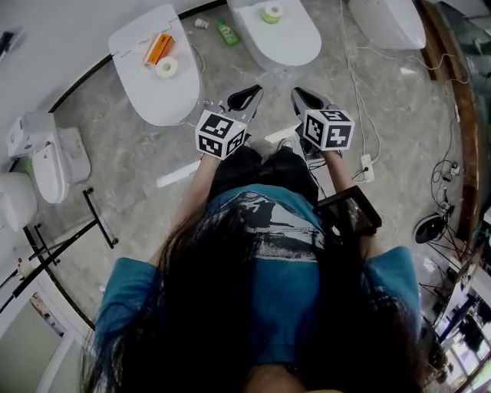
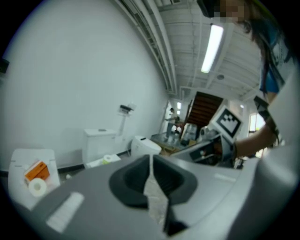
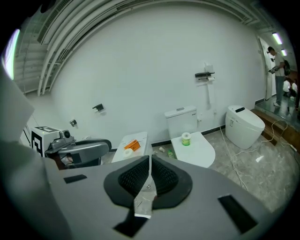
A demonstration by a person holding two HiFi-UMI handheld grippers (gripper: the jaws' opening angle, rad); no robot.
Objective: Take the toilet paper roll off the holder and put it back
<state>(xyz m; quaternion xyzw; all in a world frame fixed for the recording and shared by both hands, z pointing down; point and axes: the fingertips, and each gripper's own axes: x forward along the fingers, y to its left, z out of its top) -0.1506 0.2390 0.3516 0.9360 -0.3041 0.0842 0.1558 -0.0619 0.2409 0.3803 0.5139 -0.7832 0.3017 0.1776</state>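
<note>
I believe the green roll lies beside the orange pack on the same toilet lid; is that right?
Not quite: the green roll sits alone on the neighbouring toilet lid; it is a white roll that lies beside the orange pack, as the head view shows.

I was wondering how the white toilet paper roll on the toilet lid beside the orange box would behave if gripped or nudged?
The white roll is wound paper with an open core, so it is probably light and squashy under a firm grip. It sits on its flat end, so it is unlikely to roll unless tipped. The toilet lid looks smooth, so a nudge may slide it.
</note>
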